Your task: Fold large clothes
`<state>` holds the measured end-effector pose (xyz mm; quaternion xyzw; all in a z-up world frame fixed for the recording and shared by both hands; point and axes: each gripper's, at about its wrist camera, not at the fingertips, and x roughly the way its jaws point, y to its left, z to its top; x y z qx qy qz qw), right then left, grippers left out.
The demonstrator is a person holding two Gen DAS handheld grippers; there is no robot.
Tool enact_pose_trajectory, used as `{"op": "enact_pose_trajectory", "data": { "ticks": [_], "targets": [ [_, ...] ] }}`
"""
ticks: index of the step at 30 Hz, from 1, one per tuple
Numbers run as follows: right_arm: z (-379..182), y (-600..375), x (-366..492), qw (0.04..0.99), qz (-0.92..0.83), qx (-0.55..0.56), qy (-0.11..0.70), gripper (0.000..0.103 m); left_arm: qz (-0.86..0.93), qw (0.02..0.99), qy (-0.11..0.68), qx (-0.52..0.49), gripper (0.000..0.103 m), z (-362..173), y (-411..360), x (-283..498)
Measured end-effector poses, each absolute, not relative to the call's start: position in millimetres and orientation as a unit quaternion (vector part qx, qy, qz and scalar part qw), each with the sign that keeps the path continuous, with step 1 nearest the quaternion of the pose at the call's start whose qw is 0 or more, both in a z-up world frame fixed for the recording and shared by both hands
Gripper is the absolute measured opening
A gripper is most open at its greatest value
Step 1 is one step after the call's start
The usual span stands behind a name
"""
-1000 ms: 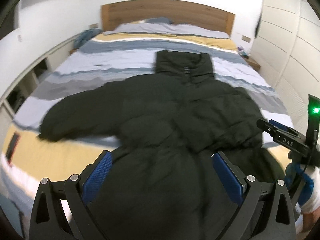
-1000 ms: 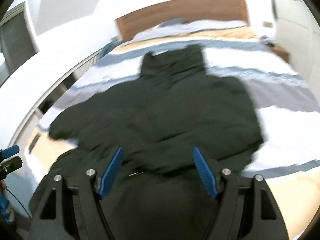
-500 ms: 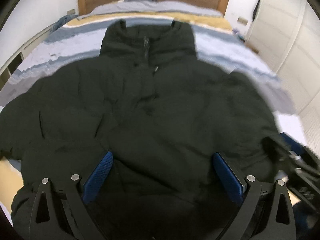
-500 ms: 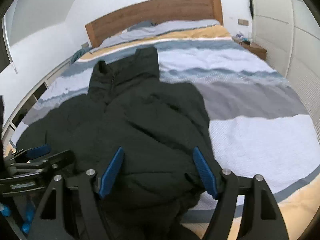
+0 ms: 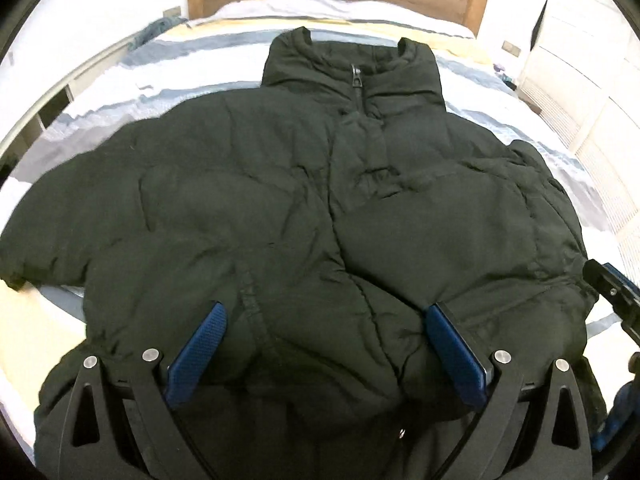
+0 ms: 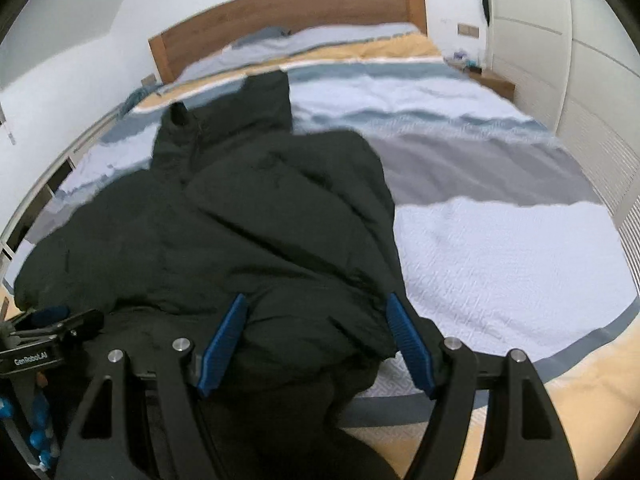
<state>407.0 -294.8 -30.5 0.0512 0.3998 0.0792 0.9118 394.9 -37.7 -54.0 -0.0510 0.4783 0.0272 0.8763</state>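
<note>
Jacket (image 5: pixel 280 208): dark puffer, front up on the striped bed (image 6: pixel 500 248), collar toward the headboard (image 6: pixel 288 12).
Left gripper (image 5: pixel 324 344): jaws wide apart over the jacket's hem, holding nothing.
Right gripper (image 6: pixel 320 344): jaws spread, straddling the jacket's right edge, not clamped.

I see bare bedspread (image 6: pixel 500 248) right of jacket (image 6: pixel 240 220); wardrobe (image 6: pixel 592 92) bounds that side.

Dark green puffer jacket (image 5: pixel 280 208): matt, creased quilted cloth, metal zip. Striped bedspread (image 6: pixel 500 248): textured woven cloth. Brown headboard (image 6: pixel 288 4): smooth wood. Black gripper fingers carry ribbed blue pads (image 5: pixel 196 354).
</note>
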Motion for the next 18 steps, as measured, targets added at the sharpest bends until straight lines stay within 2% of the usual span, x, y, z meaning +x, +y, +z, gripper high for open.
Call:
{"op": "enact_pose_trajectory", "data": {
  "ticks": [7, 11, 18],
  "targets": [
    [-46.9, -279.5, 399.5, 0.898, 0.087, 0.044, 0.43, 0.072, 0.019, 0.855, 0.515, -0.056, 0.1, -69.0, -33.3, 389.9],
    [-48.0, -294.4, 385.0, 0.892, 0.055, 0.058, 0.444, 0.072, 0.026, 0.865, 0.499, -0.045, 0.097, -51.3, -27.3, 371.0],
    [-8.4, -303.8, 332.1, 0.902, 0.046, 0.068, 0.424, 0.072, 0.013, 0.871, 0.486, -0.062, 0.097, -10.0, -4.5, 325.5]
  ]
}}
